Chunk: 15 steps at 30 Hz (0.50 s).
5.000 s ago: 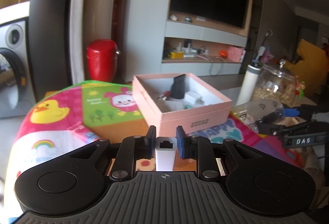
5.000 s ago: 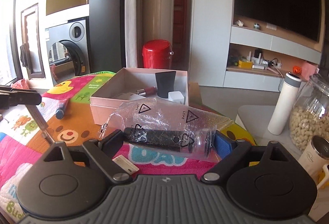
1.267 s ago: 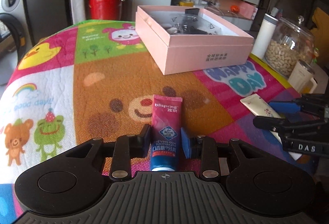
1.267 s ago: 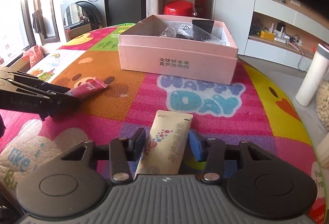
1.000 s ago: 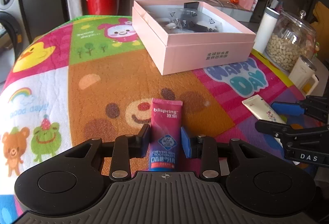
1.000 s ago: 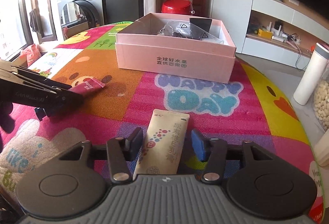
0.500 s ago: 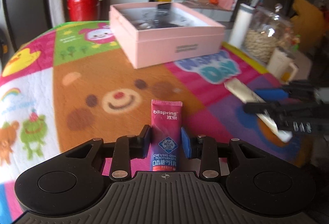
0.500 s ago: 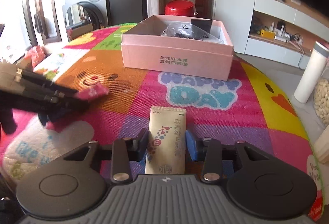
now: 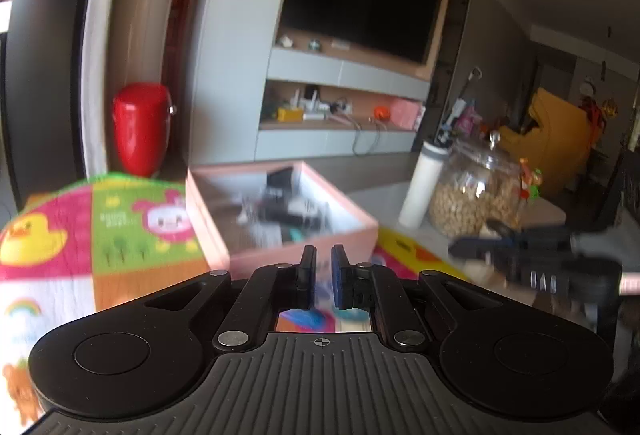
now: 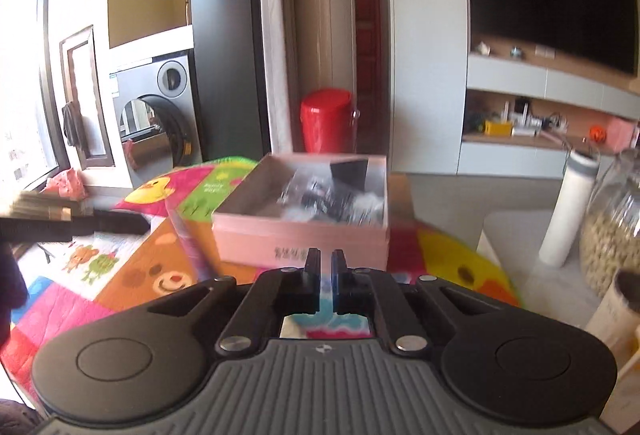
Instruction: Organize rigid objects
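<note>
pink box (image 9: 264, 253) fills the middle of both views now, where half a second back each claw looked down at a packet on the mat (image 9: 140, 227). left gripper (image 9: 323, 275) has its jaws drawn to a narrow slit, tighter than when the red toothpaste tube sat between them. no tube shows past the tips, so i cannot tell whether it is held. right gripper (image 10: 326, 275) is just as narrow, and the beige sachet is likewise out of sight. a blurred pink streak (image 10: 192, 239) hangs beside the box's left corner in the right wrist view, perhaps the tube. both claws have lifted and swung toward the box near the tabletop's far edge, with bagged contents (image 10: 320, 195) already inside. i judge dropping the packets in comes next.
</note>
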Motion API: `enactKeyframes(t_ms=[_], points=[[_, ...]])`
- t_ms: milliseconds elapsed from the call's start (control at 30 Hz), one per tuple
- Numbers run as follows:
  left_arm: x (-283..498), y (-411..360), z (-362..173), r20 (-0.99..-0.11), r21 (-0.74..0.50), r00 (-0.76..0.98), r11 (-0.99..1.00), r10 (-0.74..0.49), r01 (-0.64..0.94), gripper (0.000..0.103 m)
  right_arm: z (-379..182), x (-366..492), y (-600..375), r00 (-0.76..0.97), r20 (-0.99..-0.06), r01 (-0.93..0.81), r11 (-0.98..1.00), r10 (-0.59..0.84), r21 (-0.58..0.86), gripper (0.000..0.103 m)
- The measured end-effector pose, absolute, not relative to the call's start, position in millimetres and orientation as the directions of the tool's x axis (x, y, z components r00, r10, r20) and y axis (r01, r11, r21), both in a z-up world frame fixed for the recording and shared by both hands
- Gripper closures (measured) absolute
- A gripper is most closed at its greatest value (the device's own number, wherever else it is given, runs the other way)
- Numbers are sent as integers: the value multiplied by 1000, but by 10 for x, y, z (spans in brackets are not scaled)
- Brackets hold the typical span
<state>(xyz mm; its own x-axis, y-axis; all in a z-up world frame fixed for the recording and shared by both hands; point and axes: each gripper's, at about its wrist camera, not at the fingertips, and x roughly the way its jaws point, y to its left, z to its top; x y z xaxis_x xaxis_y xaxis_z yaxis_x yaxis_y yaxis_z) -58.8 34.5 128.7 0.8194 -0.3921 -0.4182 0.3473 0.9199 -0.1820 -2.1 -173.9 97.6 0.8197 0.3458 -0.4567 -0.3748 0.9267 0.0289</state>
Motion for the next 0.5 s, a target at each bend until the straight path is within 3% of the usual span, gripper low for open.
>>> enactKeyframes(t_ms=[67, 133, 167, 200, 333, 433, 500], points=[[-578, 330, 1314, -418, -175, 820, 920, -391, 349, 93, 951, -30, -1742, 797, -470, -419, 908, 379, 22, 94], [-575, 330, 1269, -443, -180, 804, 917, -398, 355, 93, 878, -69, -1731, 762, -498, -474, 881, 413, 6, 73], [-569, 339, 1216, -461, -194, 793, 917, -398, 347, 93, 829, -85, -1725, 757, -508, -482, 876, 412, -8, 50], [-556, 378, 1144, -487, -215, 778, 918, -397, 334, 93, 766, -95, -1702, 756, -517, -483, 875, 401, -29, 37], [-409, 533, 767, -607, -277, 712, 933, -354, 228, 91, 551, 4, -1671, 727, -579, -466, 884, 370, -21, 37], [-287, 632, 639, -619, -213, 737, 961, -273, 177, 91, 519, 175, -1619, 692, -588, -483, 874, 418, 54, 37], [-162, 664, 629, -600, -179, 747, 958, -286, 223, 91, 517, 299, -1519, 683, -590, -487, 870, 430, 70, 37]])
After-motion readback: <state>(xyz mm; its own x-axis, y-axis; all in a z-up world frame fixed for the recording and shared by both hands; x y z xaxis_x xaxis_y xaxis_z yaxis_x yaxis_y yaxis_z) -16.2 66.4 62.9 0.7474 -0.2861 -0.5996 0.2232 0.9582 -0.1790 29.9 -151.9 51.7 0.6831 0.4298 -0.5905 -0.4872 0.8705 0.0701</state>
